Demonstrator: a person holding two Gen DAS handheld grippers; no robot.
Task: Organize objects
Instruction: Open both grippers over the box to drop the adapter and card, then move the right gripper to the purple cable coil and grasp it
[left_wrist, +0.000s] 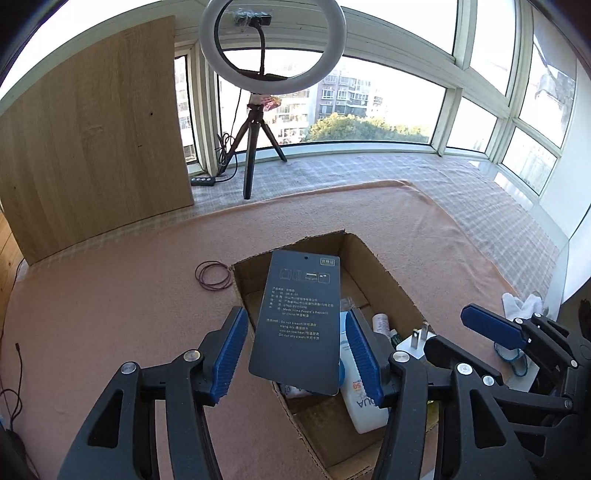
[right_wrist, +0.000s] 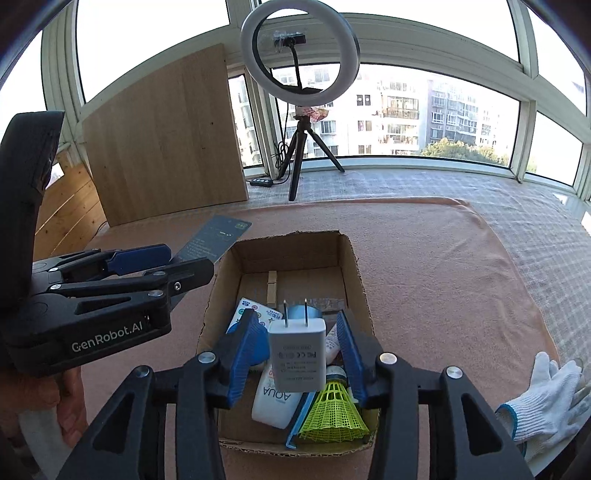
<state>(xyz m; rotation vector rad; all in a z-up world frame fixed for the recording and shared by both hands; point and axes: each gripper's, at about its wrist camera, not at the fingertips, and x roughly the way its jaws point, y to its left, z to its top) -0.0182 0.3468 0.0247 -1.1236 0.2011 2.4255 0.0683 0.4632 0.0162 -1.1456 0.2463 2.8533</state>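
My left gripper (left_wrist: 295, 354) and right gripper (right_wrist: 295, 354) are black plastic linkages with silver rivets and ribbed blue finger pads (left_wrist: 231, 354). The left one's body carries white "GenRobot.AI" lettering (right_wrist: 107, 341).

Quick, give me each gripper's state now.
Left gripper: open; dark grey printed card loose between its fingers.
Right gripper: open; white plug-in charger loose between its fingers.

- The left wrist view looks forward and steeply down between its own blue fingers (left_wrist: 229, 354), close over the cardboard box (left_wrist: 369, 266), facing the windows.
- The right wrist view looks likewise from just to the right, close above the box (right_wrist: 288, 251).
- Both share the box, the pink blanket (left_wrist: 110, 280), the ring light (left_wrist: 273, 44) and each other's gripper.
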